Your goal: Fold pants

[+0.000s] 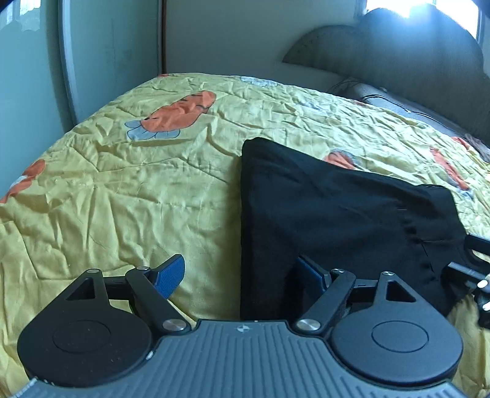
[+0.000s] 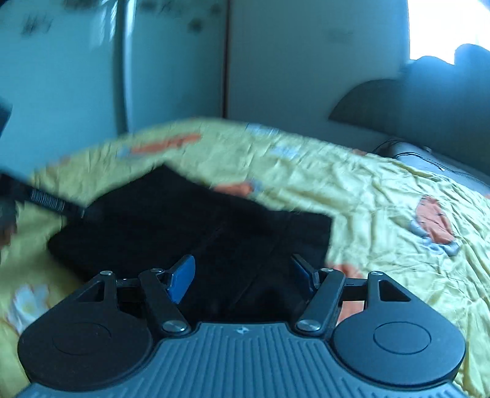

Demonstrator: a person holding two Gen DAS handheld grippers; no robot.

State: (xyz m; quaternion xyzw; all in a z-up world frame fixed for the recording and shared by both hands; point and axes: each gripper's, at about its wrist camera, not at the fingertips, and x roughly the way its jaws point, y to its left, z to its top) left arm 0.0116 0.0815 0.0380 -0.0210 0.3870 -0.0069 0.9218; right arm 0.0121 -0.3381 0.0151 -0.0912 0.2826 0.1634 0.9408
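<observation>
The black pants (image 1: 330, 208) lie folded into a compact flat stack on the yellow bedspread (image 1: 122, 189). My left gripper (image 1: 242, 272) is open and holds nothing; its left pad (image 1: 170, 277) is over the bedspread and its right pad is over the near left edge of the pants. In the right wrist view the pants (image 2: 183, 226) lie straight ahead, blurred. My right gripper (image 2: 243, 274) is open above their near edge, empty. Its body shows at the right edge of the left wrist view (image 1: 471, 269).
The bedspread (image 2: 382, 214) has orange and blue cartoon prints. A grey headboard (image 1: 398, 52) and a dark pillow (image 1: 398, 104) lie at the far right. Pale wardrobe doors (image 2: 168, 67) stand behind the bed. A bright window (image 1: 422, 9) is at top right.
</observation>
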